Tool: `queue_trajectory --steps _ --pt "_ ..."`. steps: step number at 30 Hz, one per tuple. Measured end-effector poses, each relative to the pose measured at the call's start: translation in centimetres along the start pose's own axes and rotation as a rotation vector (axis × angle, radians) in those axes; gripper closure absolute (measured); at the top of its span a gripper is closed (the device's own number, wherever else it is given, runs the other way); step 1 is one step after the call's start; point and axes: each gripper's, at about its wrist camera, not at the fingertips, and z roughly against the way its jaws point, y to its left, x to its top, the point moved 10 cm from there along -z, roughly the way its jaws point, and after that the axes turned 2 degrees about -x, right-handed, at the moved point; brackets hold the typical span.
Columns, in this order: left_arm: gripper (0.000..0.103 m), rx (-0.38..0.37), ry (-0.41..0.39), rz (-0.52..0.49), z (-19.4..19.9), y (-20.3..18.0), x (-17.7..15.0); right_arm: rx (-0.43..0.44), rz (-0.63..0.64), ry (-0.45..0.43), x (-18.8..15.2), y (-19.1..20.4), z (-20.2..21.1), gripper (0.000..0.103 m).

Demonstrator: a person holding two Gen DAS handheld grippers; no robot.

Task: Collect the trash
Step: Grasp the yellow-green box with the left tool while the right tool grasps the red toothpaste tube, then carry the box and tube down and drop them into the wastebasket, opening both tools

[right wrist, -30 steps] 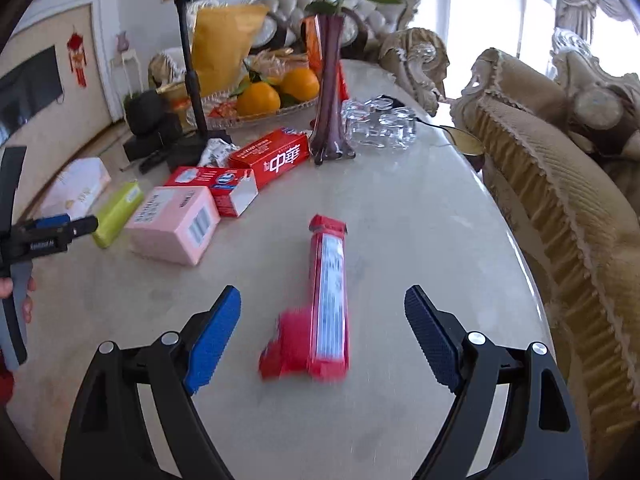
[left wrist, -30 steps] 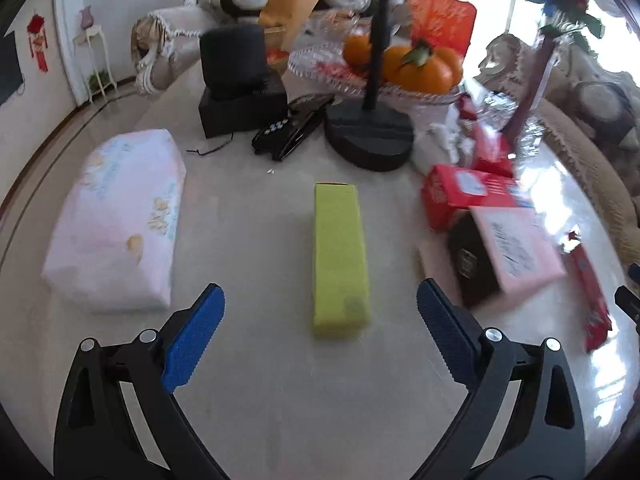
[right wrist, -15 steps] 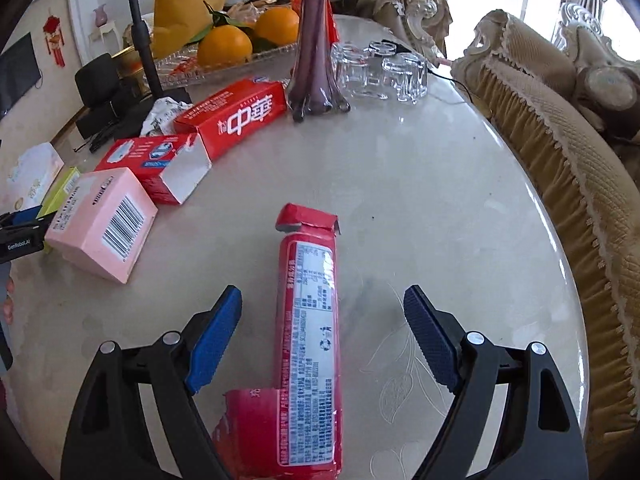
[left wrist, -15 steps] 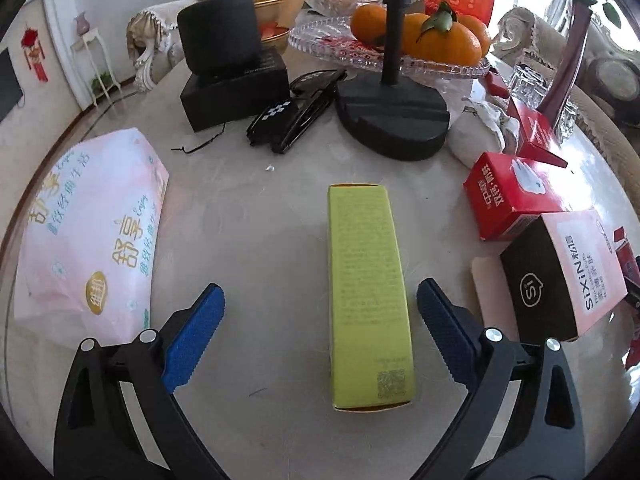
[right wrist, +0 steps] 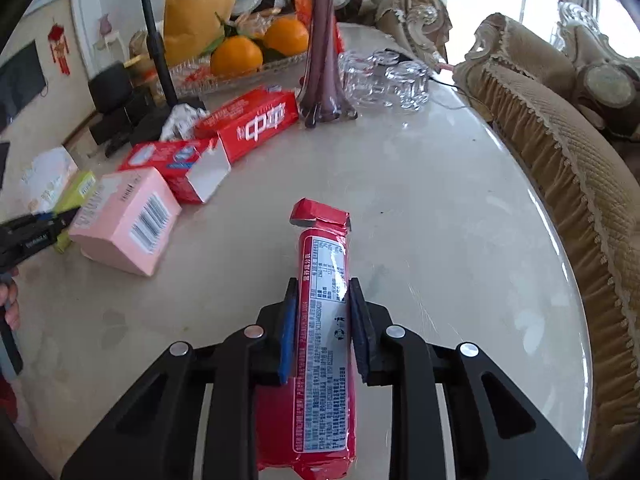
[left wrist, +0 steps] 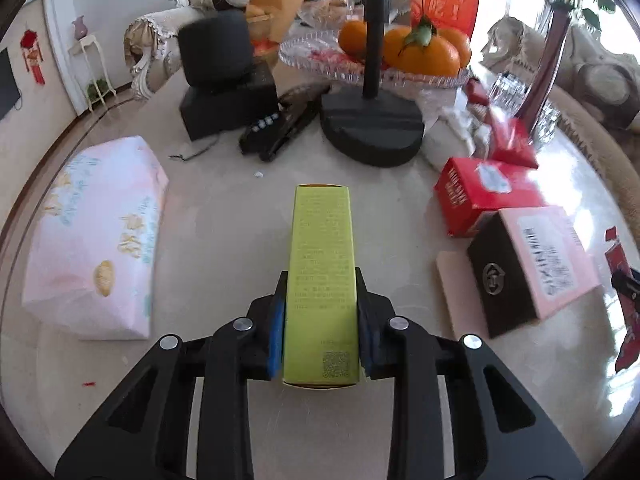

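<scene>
Both grippers newly clamped: left gripper [left wrist: 320,304] on yellow box [left wrist: 322,264], right gripper [right wrist: 323,312] on red wrapper [right wrist: 324,320].

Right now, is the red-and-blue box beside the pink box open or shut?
Open: the red-and-blue box lies flat, its near end gaping with the pale bare inside and a flap showing, next to the pink box.

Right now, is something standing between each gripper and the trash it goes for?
Nothing visible does. The left gripper is closed on the yellow-green box, and the right gripper is closed on the red wrapper.
</scene>
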Motion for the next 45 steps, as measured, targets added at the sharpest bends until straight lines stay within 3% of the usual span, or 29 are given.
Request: queue_trajectory --steps 7,13,23,29,36,45 --pt "0.074 -0.028 -0.05 -0.031 6.7 0.1 -1.6 0.045 0.011 -0.059 -0.6 1.1 5.2 0.08" --pt "0.074 -0.1 -0.046 -0.062 13.5 -1.1 -7.8 0.136 0.028 -0.108 -3.8 3.5 10.7 0.08" --pt "0.074 -0.136 -0.097 -0.145 25.4 -4.4 -22.6 0.277 0.124 -0.213 -17.2 8.1 23.8 0.08" --pt "0.074 -0.187 -0.106 -0.206 30.9 -7.0 -31.6 0.287 0.183 -0.187 -26.1 10.0 27.7 0.08" --pt "0.074 -0.169 -0.043 -0.27 31.5 -8.9 -40.3 0.304 0.141 -0.027 -35.8 11.6 25.1 0.08" --pt "0.074 -0.192 0.189 -0.29 24.6 -10.7 -50.5 0.253 0.115 0.175 -44.0 12.3 19.1 0.08"
